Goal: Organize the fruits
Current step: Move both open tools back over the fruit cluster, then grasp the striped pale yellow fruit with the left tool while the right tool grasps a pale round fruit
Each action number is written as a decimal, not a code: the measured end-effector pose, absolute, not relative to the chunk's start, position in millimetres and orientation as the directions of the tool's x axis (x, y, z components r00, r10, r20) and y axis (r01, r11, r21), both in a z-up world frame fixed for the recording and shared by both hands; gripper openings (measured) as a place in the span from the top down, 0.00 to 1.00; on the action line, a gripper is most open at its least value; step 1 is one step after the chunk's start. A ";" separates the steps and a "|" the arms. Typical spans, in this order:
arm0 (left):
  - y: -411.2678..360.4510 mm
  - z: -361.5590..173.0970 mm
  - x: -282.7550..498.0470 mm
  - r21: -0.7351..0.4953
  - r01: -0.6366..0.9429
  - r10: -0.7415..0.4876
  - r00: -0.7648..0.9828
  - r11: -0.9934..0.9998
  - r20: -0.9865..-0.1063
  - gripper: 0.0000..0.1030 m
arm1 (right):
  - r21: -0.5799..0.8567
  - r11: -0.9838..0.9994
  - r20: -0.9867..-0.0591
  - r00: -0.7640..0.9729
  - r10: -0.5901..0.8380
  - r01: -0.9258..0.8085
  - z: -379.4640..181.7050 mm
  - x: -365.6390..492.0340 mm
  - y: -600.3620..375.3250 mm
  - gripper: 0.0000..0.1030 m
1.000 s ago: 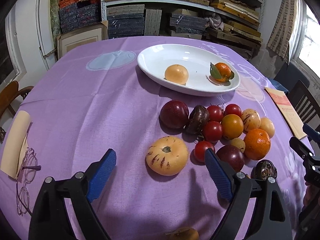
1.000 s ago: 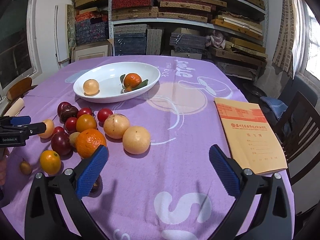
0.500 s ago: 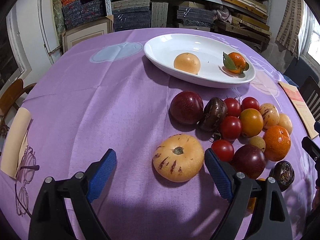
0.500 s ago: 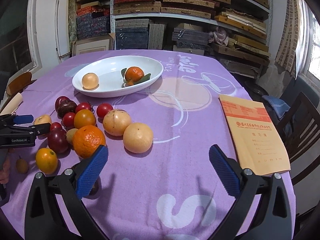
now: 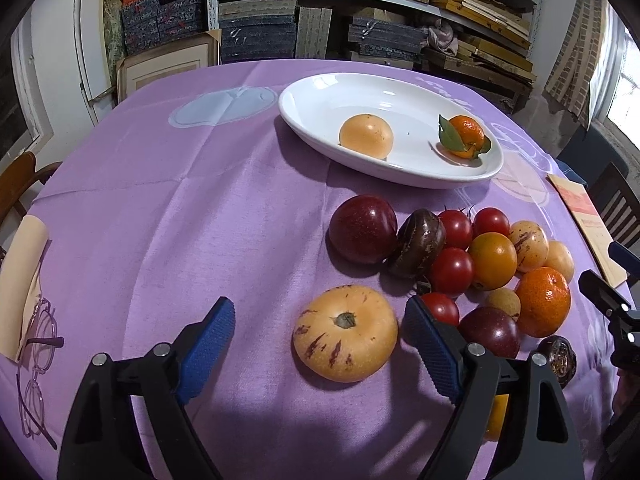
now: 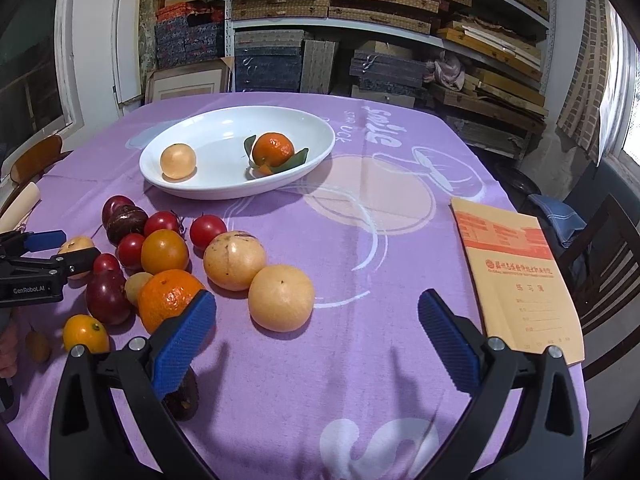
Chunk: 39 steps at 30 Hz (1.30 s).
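Note:
A yellow melon with purple streaks (image 5: pixel 346 334) lies on the purple cloth between the pads of my left gripper (image 5: pixel 318 338). Those jaws are closing, and the pads stand clear of the melon on both sides. My right gripper (image 6: pixel 316 328) is open, with a pale round fruit (image 6: pixel 281 297) lying just ahead between its fingers, untouched. The white oval dish (image 5: pixel 312 98) holds a pale orange fruit (image 5: pixel 366 136) and a leafy tangerine (image 5: pixel 464 136). Several tomatoes, plums and an orange (image 5: pixel 542 300) lie heaped right of the melon.
A tan booklet (image 6: pixel 516 272) lies at the table's right edge, with a dark chair (image 6: pixel 608 264) beyond it. Glasses (image 5: pixel 36 364) and a paper roll (image 5: pixel 20 280) lie at the left edge. Shelves of stacked boxes stand behind the table.
My left gripper has come closer to the streaked melon, which now lies between its pads. The right gripper has drifted a little toward the fruit heap.

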<state>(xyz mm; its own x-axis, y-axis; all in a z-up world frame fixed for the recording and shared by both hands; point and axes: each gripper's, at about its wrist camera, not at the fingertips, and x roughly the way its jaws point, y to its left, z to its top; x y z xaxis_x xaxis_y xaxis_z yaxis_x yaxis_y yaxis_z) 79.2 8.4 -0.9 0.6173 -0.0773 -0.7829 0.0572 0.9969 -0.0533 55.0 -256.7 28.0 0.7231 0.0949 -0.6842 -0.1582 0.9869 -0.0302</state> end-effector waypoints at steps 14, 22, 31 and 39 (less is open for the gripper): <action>8.3 -3.6 76.9 -0.094 0.082 -0.125 0.605 0.992 -0.787 0.55 | -0.016 0.988 -0.680 0.726 0.103 -0.155 27.1 55.4 -257.7 0.04; 10.2 2.1 62.5 -0.091 0.084 -0.123 0.623 0.992 -0.773 0.55 | -0.007 0.985 -0.695 0.710 0.118 -0.171 26.9 60.7 -255.6 0.04; 10.2 1.8 60.6 -0.073 0.078 -0.106 0.626 0.994 -0.773 0.55 | -0.011 0.989 -0.724 0.684 0.094 -0.148 20.9 76.6 -256.9 0.04; 11.3 0.7 60.6 -0.073 0.075 -0.104 0.622 0.995 -0.776 0.55 | -0.013 0.980 -0.768 0.629 0.118 -0.199 9.0 89.4 -247.7 0.40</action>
